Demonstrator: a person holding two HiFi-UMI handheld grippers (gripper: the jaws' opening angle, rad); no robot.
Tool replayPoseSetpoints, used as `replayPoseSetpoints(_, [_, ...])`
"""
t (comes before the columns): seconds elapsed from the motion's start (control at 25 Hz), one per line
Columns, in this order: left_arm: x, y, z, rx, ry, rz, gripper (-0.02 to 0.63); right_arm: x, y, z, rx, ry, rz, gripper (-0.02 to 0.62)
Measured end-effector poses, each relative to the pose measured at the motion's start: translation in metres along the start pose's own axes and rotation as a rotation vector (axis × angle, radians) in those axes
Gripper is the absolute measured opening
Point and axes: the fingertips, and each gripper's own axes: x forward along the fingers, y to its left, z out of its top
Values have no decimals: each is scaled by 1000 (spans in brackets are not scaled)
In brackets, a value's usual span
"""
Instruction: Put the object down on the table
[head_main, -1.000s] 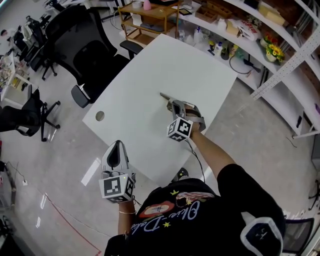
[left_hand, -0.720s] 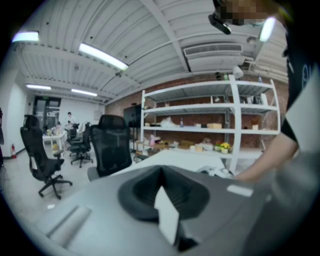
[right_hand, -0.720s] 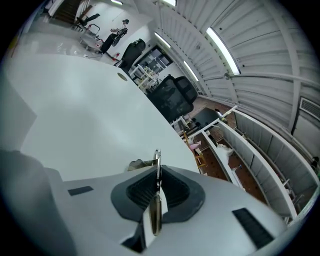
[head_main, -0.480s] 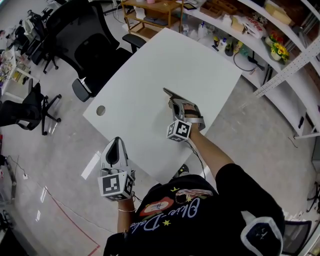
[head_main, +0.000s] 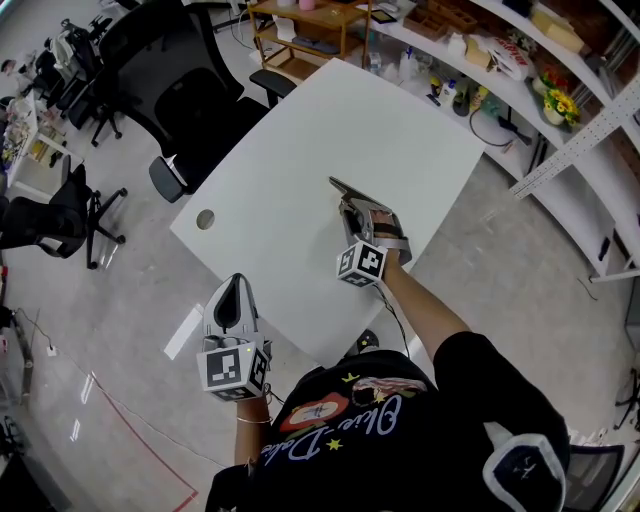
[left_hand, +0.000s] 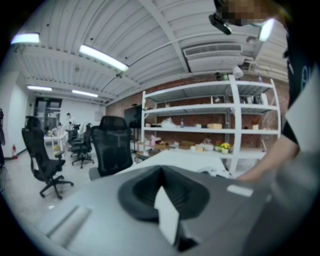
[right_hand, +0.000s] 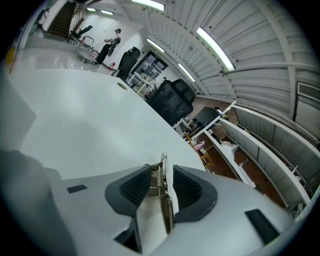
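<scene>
Metal tool (right_hand: 165, 210) sits on the white surface (head_main: 300, 150), mid frame. The right hand-held gripper (head_main: 348, 205) has just opened its jaws around it, so pulling back looks like all that is left.

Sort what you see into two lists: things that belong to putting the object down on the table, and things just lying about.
Belongs to the job: metal sprung tool; white table; right gripper, whose jaws have just been opening, the tool between them.
Just lying about: black office chairs; shelves of boxes and flowers; wooden trolley; left gripper, shut, empty.
</scene>
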Motion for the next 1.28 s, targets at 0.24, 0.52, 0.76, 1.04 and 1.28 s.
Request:
replayPoseSetpoints(0.24, [-9,-2,3,2,-15,1,-2,-40,-22,25,189,-158,-49,118])
replayPoseSetpoints(0.52, [-11,-17,8,22,-63,-27,-2,-146,-91,72,898,-584,34,85])
replayPoseSetpoints(0.76, [-13,-38,12,50,-92,-57,-2,-203,-108,57,1035,-624,38,28])
replayPoseSetpoints(1.04, [-20,-51,4,37,-84,-84,-2,-228,-91,48,1041,-587,44,28])
replayPoseSetpoints(1.28, [-24,-53,4,35,-87,-86,-2,-239,-96,55,1029,-610,43,15])
